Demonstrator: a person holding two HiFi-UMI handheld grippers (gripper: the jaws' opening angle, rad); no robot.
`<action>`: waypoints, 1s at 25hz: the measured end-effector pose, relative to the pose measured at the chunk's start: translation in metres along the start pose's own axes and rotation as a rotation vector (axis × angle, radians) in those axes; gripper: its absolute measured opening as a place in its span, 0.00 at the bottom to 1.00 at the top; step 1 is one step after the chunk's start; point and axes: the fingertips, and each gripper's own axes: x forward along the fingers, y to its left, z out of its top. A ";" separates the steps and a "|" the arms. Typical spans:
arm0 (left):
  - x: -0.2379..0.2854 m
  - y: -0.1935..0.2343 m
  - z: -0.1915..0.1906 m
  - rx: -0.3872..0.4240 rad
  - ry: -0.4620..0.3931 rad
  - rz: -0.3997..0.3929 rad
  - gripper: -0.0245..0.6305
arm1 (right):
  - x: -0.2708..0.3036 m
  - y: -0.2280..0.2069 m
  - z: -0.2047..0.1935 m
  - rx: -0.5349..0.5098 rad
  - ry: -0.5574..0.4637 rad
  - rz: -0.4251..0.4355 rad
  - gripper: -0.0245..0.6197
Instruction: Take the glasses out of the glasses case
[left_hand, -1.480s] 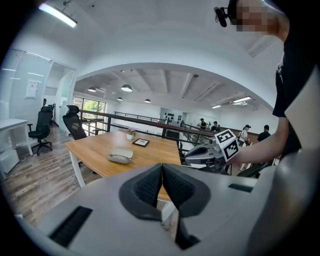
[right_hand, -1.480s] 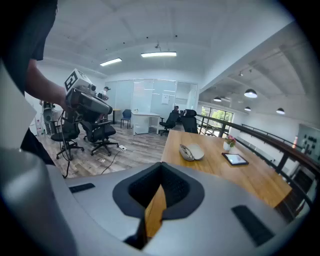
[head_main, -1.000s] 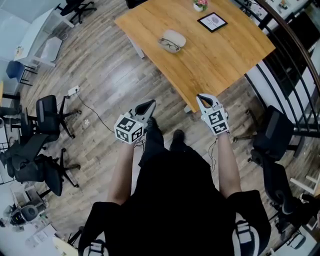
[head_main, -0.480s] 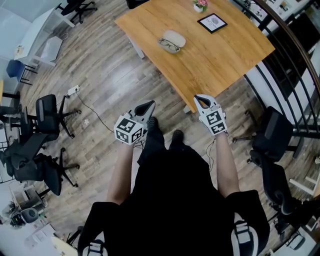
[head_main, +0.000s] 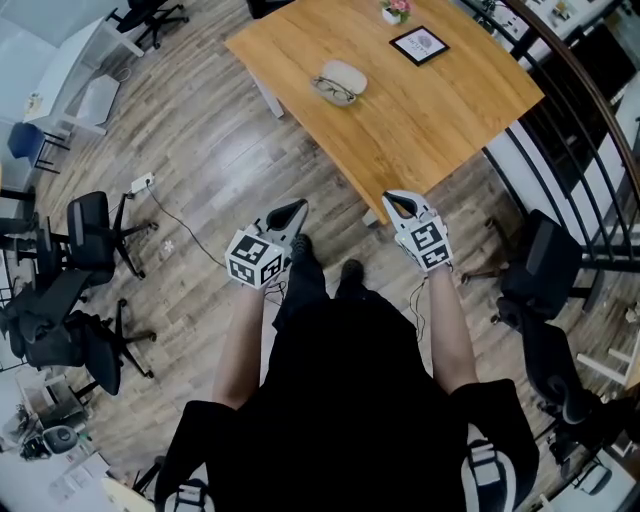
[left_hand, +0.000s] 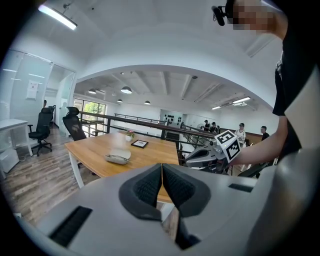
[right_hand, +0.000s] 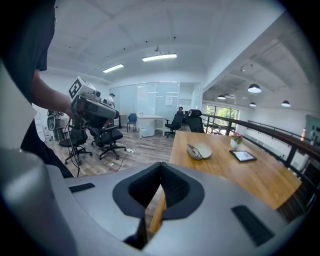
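Observation:
A pale oval glasses case (head_main: 347, 74) lies on the wooden table (head_main: 450, 100), with dark-rimmed glasses (head_main: 331, 90) against its near-left side; I cannot tell whether they rest inside it. Both grippers hang over the floor, short of the table's near corner and far from the case. My left gripper (head_main: 297, 208) is shut with nothing between its pads. My right gripper (head_main: 390, 199), beside the table corner, is also shut and empty. The case (left_hand: 119, 156) shows far ahead in the left gripper view. In the right gripper view the case (right_hand: 203, 150) and glasses (right_hand: 192, 151) lie beyond the shut jaws.
A black-framed picture (head_main: 418, 43) and a small flower pot (head_main: 393, 10) stand at the table's far side. Office chairs (head_main: 95, 225) stand at the left, another chair (head_main: 540, 270) and a railing (head_main: 590, 110) at the right. A cable runs across the wood floor (head_main: 200, 150).
My right gripper has edged slightly left toward the table's near corner. The left gripper, the case and the glasses have stayed put.

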 end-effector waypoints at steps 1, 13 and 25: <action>0.000 -0.001 0.000 0.002 -0.002 -0.003 0.07 | 0.000 0.001 -0.003 0.004 0.004 0.004 0.05; 0.002 -0.007 0.005 0.016 -0.035 -0.033 0.08 | -0.002 0.002 -0.004 0.022 -0.001 0.010 0.10; 0.004 0.006 0.006 0.017 -0.037 -0.003 0.42 | 0.003 0.001 -0.009 0.039 0.001 0.005 0.42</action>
